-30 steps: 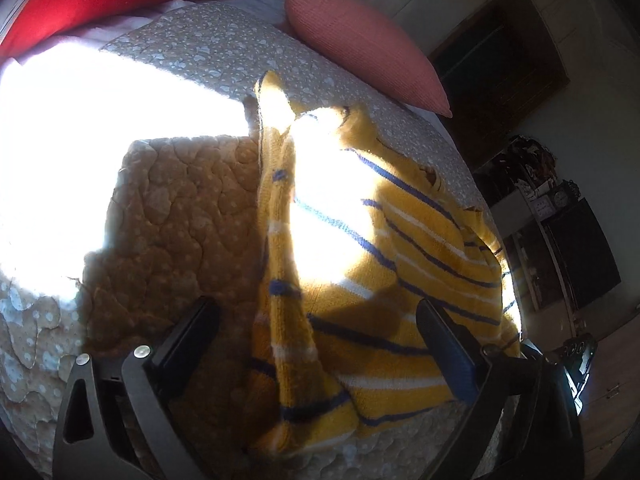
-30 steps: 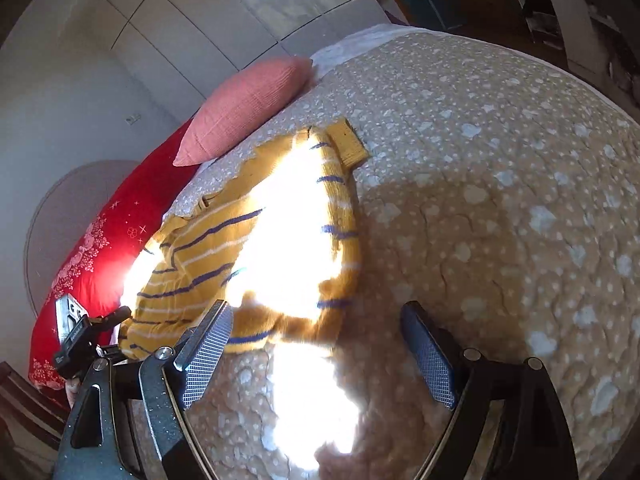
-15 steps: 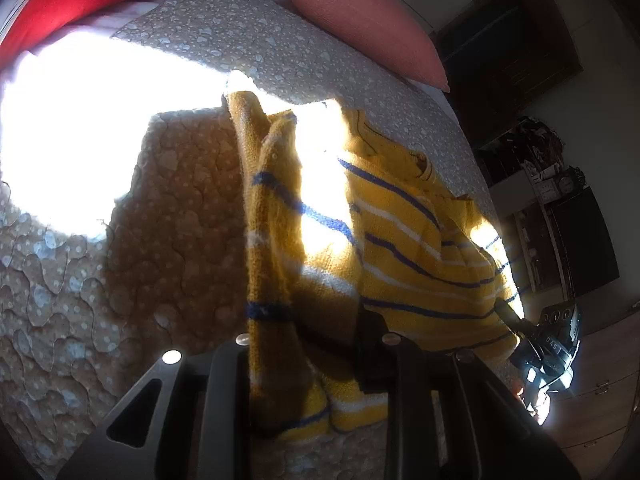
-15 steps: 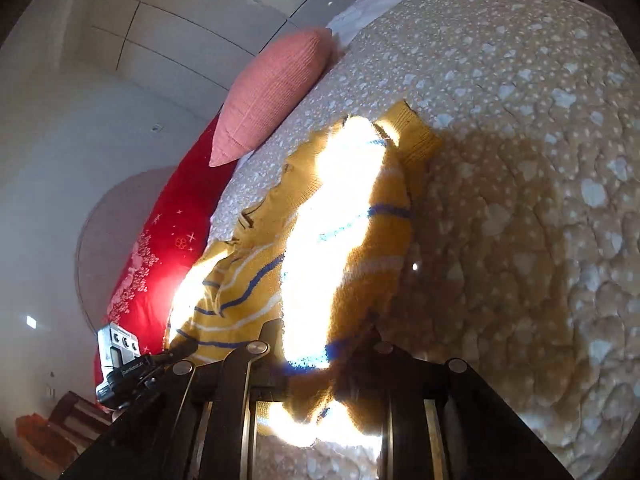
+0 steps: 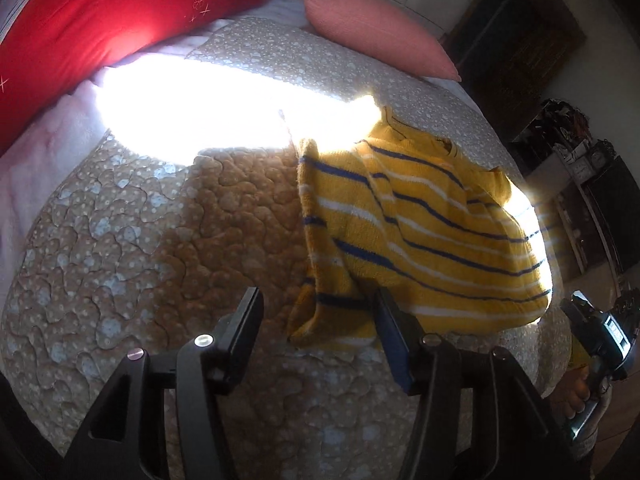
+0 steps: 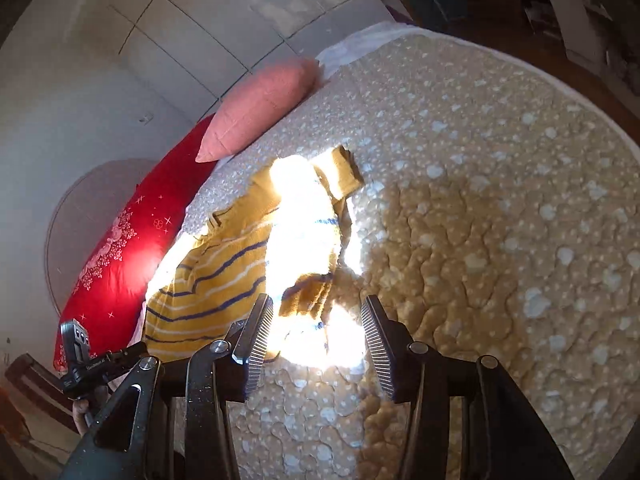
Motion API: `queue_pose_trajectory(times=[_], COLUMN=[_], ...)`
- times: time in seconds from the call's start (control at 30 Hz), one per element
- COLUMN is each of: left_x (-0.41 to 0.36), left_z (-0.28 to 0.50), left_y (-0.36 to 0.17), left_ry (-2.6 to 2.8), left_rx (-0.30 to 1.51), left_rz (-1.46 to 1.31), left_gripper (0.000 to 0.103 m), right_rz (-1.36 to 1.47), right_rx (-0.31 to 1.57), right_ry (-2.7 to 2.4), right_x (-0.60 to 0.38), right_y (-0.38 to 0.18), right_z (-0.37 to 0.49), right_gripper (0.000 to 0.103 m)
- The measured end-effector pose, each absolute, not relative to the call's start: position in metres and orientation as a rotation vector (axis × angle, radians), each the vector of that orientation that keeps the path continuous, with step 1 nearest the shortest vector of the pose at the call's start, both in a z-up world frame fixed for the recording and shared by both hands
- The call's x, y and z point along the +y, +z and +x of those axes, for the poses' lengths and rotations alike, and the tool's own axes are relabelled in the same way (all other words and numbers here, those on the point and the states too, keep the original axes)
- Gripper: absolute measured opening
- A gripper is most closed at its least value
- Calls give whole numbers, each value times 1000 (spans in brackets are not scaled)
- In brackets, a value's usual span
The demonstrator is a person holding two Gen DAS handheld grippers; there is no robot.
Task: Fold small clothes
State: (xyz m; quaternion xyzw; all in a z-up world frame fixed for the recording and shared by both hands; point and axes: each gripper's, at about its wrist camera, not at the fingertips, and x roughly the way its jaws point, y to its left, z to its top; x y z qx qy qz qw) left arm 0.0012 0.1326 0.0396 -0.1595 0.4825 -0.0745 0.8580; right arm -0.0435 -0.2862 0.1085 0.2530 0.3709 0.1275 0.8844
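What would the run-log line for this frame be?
left hand-held gripper: opening, empty | right hand-held gripper: opening, empty | sweater: on quilt

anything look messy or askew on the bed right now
The yellow striped sweater lies rumpled on the quilt: one sleeve is folded across its body and bunches unevenly near the left hand-held gripper, whose jaws are opening. Nothing looks damaged or spilled.
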Motion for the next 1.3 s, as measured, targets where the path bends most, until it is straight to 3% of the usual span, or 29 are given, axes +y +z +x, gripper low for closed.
queue_pose_trajectory(times=[0.1, 0.2, 0.23, 0.27, 0.3, 0.33, 0.43, 0.53, 0.63, 0.7, 0.77, 0.9, 1.0, 1.03, 1.07, 1.1, 1.3], left_x=[132, 119, 113, 109, 105, 106, 121, 147, 161, 164, 170, 170, 156, 152, 149, 148, 165], left_z=[3, 9, 10, 9, 10, 10, 16, 21, 12, 6, -1, -2, -5, -7, -6, -5, -14], left_y=[32, 23, 21, 21, 22, 25, 38, 46, 46, 41, 34, 13, 8, 7, 4, -1, -5], left_ry=[-141, -138, -152, -177, -193, -196, -140, -122, -145, -114, -115, -183, -233, -245, -250, -247, -325], left_rx=[993, 997, 992, 991, 1007, 1011, 986, 967, 943, 930, 901, 882, 816, 797, 802, 816, 768], left_rz=[-367, -368, -350, -320, -279, -252, -194, -244, -360, -399, -485, -668, -654, -627, -607, -601, -691], left_gripper=[78, 78, 73, 41, 19, 19, 6, 6, 13, 41, 58, 77, 72, 63, 42, 35, 34], right_rz=[476, 454, 448, 436, 422, 409, 386, 380, 371, 338, 298, 256, 218, 201, 183, 162, -17], right_rx=[743, 748, 756, 767, 779, 790, 816, 825, 847, 857, 859, 903, 950, 967, 982, 996, 1122], right_ry=[314, 368, 383, 393, 398, 402, 422, 431, 446, 463, 493, 579, 641, 659, 672, 686, 690], right_x=[-266, -242, -234, -226, -219, -212, -198, -187, -171, -154, -135, -87, -44, -28, -12, 4, 91], right_y=[123, 126, 124, 122, 119, 116, 111, 109, 108, 111, 117, 121, 123, 124, 124, 124, 101], right_z=[-47, -44, -42, -39, -37, -36, -31, -28, -25, -20, -16, 5, 28, 35, 43, 51, 89], right_gripper=[51, 55, 57, 57, 57, 57, 57, 58, 58, 58, 59, 68, 73, 76, 79, 80, 81])
